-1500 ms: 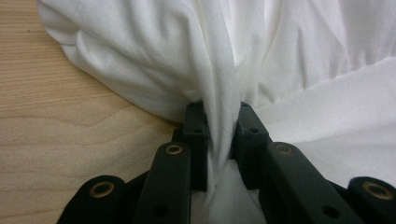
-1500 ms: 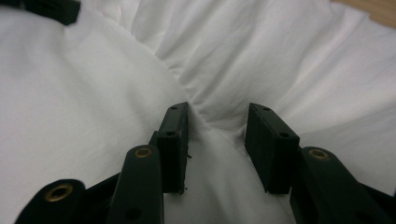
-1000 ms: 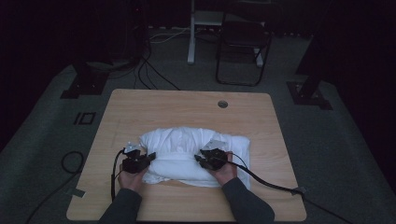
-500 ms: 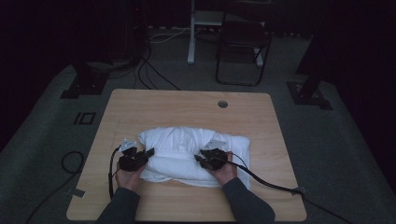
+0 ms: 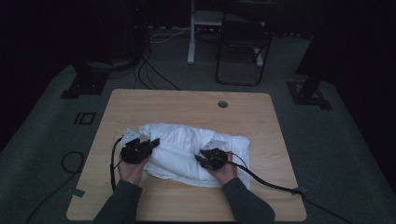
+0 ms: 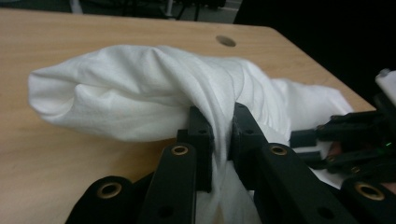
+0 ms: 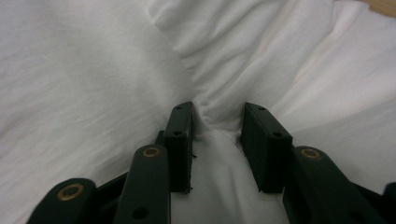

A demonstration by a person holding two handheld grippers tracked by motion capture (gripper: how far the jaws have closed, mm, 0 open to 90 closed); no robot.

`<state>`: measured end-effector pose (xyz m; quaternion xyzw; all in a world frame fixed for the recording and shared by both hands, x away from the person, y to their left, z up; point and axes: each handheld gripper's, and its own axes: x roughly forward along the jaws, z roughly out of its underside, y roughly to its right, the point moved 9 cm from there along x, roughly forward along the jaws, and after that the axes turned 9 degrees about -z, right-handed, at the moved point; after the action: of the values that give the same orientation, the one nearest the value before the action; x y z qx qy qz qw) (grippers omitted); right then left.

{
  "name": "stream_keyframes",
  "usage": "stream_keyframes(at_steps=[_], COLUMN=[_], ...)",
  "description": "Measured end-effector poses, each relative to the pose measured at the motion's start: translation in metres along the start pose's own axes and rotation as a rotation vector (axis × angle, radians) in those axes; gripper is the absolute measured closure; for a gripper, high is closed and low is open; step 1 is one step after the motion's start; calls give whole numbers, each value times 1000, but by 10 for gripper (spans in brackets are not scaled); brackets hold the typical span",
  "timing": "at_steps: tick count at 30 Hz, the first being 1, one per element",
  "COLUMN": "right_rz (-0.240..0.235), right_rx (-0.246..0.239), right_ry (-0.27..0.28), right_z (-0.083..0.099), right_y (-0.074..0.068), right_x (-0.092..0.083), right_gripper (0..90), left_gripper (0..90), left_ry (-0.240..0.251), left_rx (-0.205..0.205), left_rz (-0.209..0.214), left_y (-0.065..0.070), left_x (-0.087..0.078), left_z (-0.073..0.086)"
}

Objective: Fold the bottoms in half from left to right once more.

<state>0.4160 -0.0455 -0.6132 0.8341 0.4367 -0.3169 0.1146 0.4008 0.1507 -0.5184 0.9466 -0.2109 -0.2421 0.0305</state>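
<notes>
A crumpled white cloth (image 5: 187,142) lies across the middle of the wooden table (image 5: 187,105). My left gripper (image 5: 150,143) is at the cloth's left end, shut on a gathered fold of it. In the left gripper view the jaws (image 6: 219,123) pinch the cloth (image 6: 140,93) tightly, and the bunched fabric stands up off the table. My right gripper (image 5: 201,157) rests on the cloth's near right part. In the right gripper view its jaws (image 7: 217,116) hold a thick fold of cloth (image 7: 93,70) between them, with creases running into the gap. The right gripper (image 6: 345,140) also appears at the right edge of the left gripper view.
The table has a round cable hole (image 5: 222,103) near its far edge. A black cable (image 5: 271,183) trails from the right gripper off the near right side. A chair (image 5: 243,42) and stand bases (image 5: 84,84) sit on the dark floor beyond.
My left gripper has risen a little and taken the cloth's left end up with it. The right gripper has stayed where it was.
</notes>
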Motion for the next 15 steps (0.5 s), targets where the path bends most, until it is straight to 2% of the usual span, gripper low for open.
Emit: stream_keyframes(at_steps=[12,15], right_rz=[5,-4], right_rx=[14,9], right_ry=[6,3], right_z=[0,-1], right_y=[0,0], right_x=[0,-3], right_gripper=[642,607], left_gripper=[819,819], left_ry=[40,42], left_rx=[45,48], left_rz=[66,78], left_y=[33,37], left_x=[4,6], left_z=[-21,-22])
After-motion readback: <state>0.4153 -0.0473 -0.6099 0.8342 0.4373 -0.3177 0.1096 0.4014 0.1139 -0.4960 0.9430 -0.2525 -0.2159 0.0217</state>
